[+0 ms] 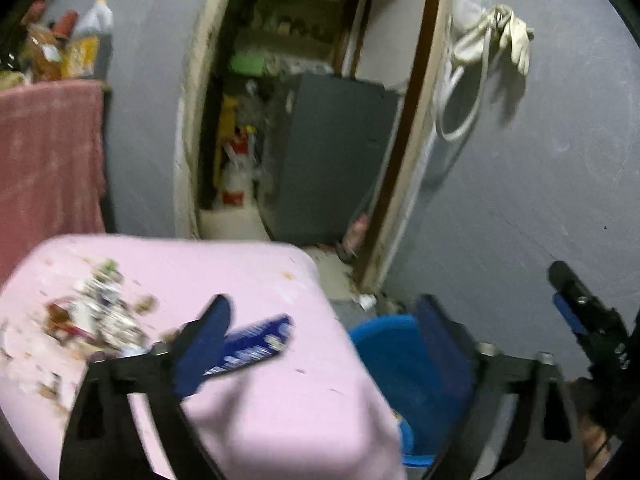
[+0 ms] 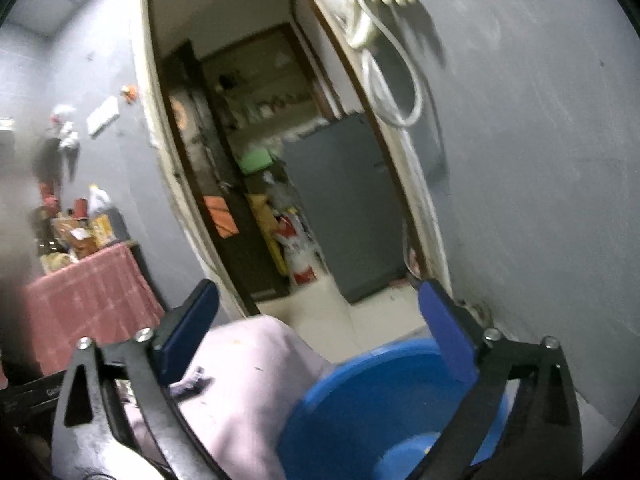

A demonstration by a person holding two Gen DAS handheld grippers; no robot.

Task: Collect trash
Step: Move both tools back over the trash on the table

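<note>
Here my left hand-held gripper (image 1: 320, 344) and right hand-held gripper (image 2: 320, 336) both gape, holding nothing, the right over the round blue plastic bucket (image 2: 384, 408) so wrappers can drop in.

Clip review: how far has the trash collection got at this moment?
Early, by the look of it. Done: nothing certain; the blue bucket shows a small yellowish bit at its bottom, too blurred to identify. In hand: nothing; the left tongs and right tongs are both open, and the blue wrapper lies on the pink tablecloth by the left tongs. Left: that wrapper and the scrap pile.
</note>
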